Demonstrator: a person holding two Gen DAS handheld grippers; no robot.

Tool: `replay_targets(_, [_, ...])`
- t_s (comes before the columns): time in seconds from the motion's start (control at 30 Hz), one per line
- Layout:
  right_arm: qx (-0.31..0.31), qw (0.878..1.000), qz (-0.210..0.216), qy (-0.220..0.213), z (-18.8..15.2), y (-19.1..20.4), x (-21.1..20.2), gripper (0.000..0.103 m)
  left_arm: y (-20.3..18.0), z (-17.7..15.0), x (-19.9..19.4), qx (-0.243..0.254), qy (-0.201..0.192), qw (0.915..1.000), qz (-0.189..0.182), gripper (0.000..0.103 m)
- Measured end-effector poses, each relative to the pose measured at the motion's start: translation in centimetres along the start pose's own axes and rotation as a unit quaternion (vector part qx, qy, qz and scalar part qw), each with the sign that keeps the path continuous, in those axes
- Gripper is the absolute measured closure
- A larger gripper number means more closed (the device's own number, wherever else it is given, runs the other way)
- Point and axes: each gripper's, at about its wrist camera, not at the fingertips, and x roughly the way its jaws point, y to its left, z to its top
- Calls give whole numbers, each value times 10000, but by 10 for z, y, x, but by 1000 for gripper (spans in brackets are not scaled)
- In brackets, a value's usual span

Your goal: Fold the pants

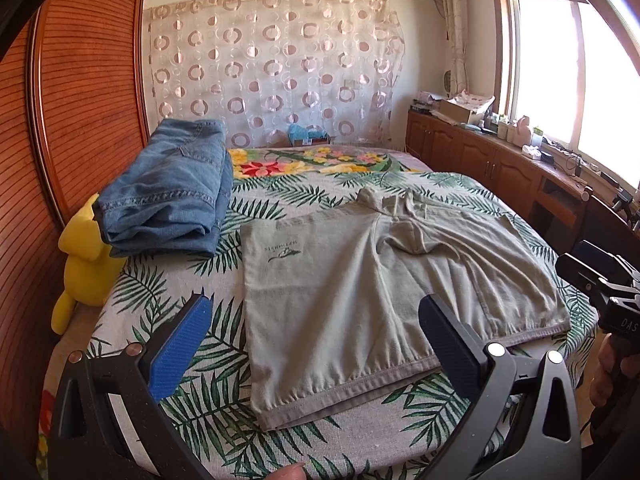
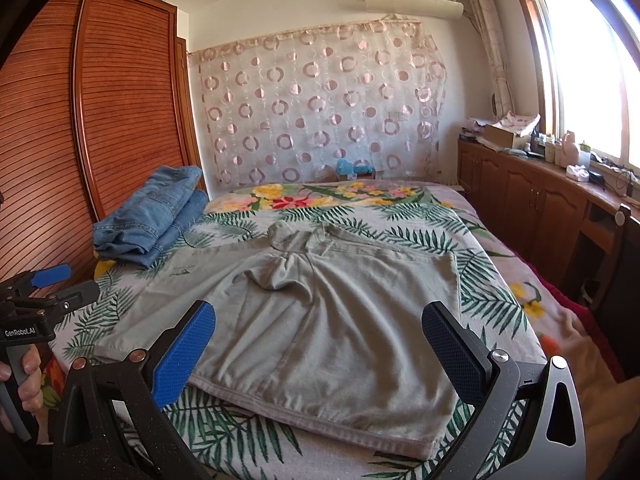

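Grey-green pants (image 1: pixel 360 292) (image 2: pixel 320 320) lie spread flat on the leaf-print bed (image 1: pixel 192 280) (image 2: pixel 484 276), hems toward me and the bunched waist at the far end. My left gripper (image 1: pixel 316 344) hovers open above the near left hem, touching nothing. My right gripper (image 2: pixel 320 348) is open as well, hanging over the near hem of the right leg. The right gripper's body shows at the right edge of the left wrist view, and the left gripper (image 2: pixel 52 284) shows at the left of the right wrist view, held by a hand.
Folded blue jeans (image 1: pixel 168 192) (image 2: pixel 152 216) are stacked at the bed's far left, beside a yellow plush toy (image 1: pixel 86 264). A wooden wardrobe (image 1: pixel 80 120) lines the left side. Low cabinets (image 1: pixel 480 152) with clutter run under the window on the right.
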Motion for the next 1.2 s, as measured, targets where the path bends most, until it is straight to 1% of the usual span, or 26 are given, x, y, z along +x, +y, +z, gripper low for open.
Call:
replay_targets(0.27, [-33,9991,-160,395,-8,-10,16,0,9,-10,16,-44,246,9997,8,0])
replay_targets(0.6, [-153,9965,-292,766,-10,-16,21,0,29,-24,32,-74,608,9981,8,0])
replay_targets(0.73, [-152,9952,-338,903,-10,-16,24,0,41,-31,35,-116,709,9974,54,0])
replay_targets(0.97, [-238,9926,-381,1127,-6,-13,27,0,56,-49,32,-166,871,9961,-38,0])
replay_targets(1.03, [-356,9925,-435,1085,-4,-12,27,0,59,-53,29,-192,896,9958,-75,3])
replay_targets(1.2, [-384,9931,-369,1047,-3,-12,23,0,63,-58,26,-225,946,9949,-261,15])
